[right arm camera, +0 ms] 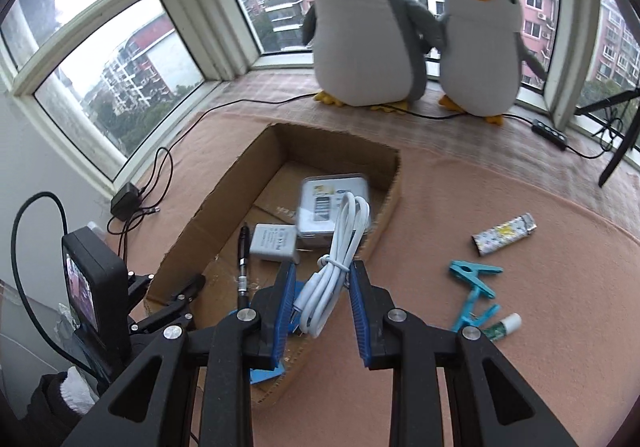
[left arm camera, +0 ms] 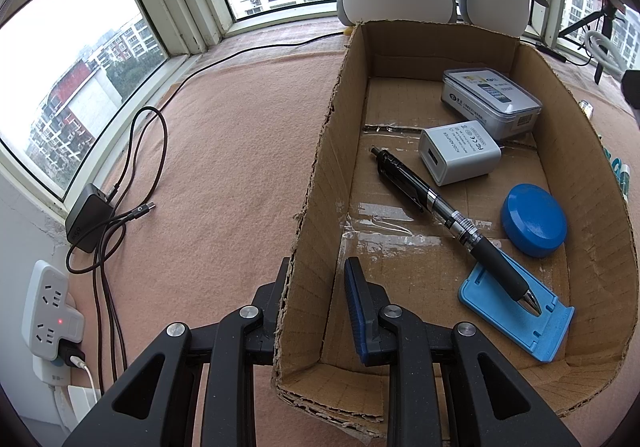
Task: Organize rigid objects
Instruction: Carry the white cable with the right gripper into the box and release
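Observation:
My left gripper is shut on the left wall of the open cardboard box, one finger outside and the blue-padded finger inside. In the box lie a black pen, a white power adapter, a round blue lid, a blue phone stand and a clear-cased packet. My right gripper hangs over the box's near right wall, shut on a coiled white cable. A patterned lighter, a teal clothes clip and a small tube lie on the cloth to the right.
Two penguin plush toys stand behind the box by the window. A black charger with looped cord and a white power strip sit at the left. A black cord with a switch and tripod legs are at the far right.

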`<state>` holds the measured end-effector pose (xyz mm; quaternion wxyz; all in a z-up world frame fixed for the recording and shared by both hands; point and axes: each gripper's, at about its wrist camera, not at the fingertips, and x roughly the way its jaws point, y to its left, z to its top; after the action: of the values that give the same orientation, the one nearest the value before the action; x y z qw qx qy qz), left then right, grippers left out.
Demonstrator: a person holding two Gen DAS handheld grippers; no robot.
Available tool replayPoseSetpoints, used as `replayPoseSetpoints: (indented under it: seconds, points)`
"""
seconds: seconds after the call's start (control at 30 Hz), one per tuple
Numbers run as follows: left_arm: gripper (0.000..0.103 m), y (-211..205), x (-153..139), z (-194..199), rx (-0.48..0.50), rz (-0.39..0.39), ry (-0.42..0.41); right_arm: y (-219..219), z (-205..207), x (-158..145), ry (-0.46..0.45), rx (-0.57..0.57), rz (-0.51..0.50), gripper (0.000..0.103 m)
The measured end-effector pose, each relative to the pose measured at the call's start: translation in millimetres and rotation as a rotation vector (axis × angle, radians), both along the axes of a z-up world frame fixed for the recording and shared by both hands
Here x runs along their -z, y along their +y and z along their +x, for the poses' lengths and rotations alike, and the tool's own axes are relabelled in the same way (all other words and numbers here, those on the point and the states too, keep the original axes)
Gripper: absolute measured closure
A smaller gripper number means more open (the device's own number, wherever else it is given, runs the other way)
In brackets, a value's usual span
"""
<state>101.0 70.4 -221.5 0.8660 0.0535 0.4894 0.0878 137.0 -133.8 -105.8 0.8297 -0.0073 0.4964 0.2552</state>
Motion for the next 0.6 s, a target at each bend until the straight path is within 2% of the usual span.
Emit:
replayPoseSetpoints:
  seconds: [0.6]
  points:
    - [0.078, 0.1, 0.1, 0.0, 0.0, 0.0, -0.001, 46.1, -10.4, 31.8, 0.038, -0.088, -0.053, 0.078]
